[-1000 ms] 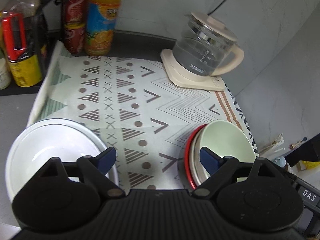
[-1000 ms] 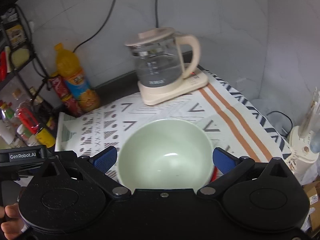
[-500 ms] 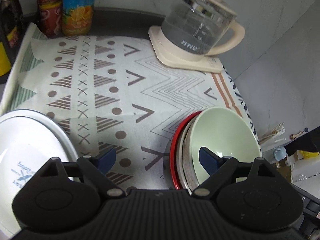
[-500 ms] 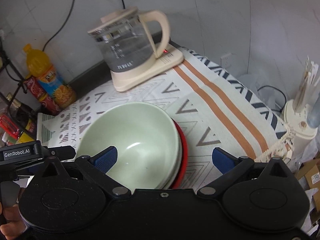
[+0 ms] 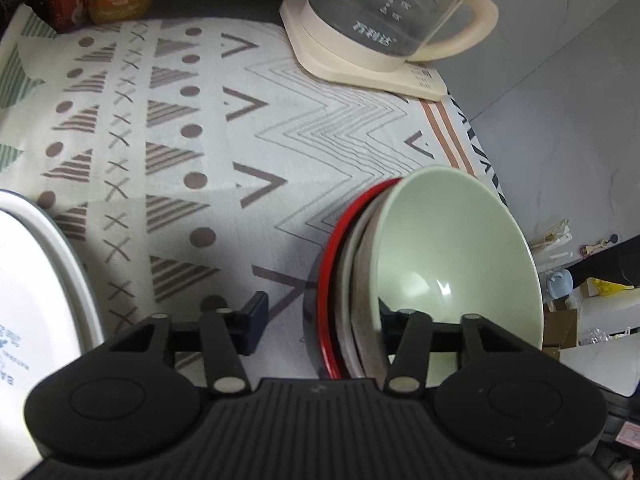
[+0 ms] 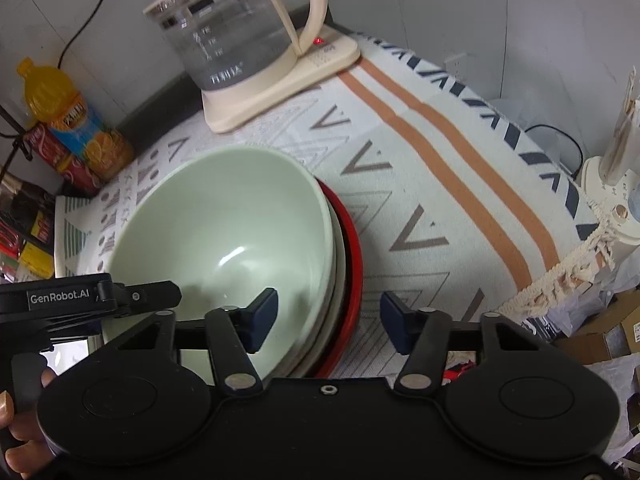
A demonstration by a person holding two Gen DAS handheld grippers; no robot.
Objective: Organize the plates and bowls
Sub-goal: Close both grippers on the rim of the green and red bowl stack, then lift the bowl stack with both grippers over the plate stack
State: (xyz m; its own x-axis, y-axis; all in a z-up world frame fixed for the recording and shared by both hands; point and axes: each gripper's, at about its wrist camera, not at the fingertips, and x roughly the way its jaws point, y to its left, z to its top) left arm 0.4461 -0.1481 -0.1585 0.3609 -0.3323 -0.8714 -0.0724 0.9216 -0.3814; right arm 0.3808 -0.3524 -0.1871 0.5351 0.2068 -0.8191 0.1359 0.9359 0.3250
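A pale green bowl sits nested in a beige bowl inside a red bowl on the patterned cloth; the stack also shows in the right wrist view. My left gripper is open and straddles the stack's near-left rims, its left pad outside on the cloth and its right pad inside the green bowl. My right gripper is open and straddles the right rims, one pad in the green bowl, the other outside the red bowl. A white plate lies at the left.
A glass kettle on a cream base stands at the back of the cloth. An orange-drink bottle and red cans stand at the back left. The table's right edge, with its fringe, drops off to clutter beside the wall.
Both grippers have come down and closed in on the bowl stack, their jaws narrowing around its rims. The white plate has slid out to the left edge of the left view.
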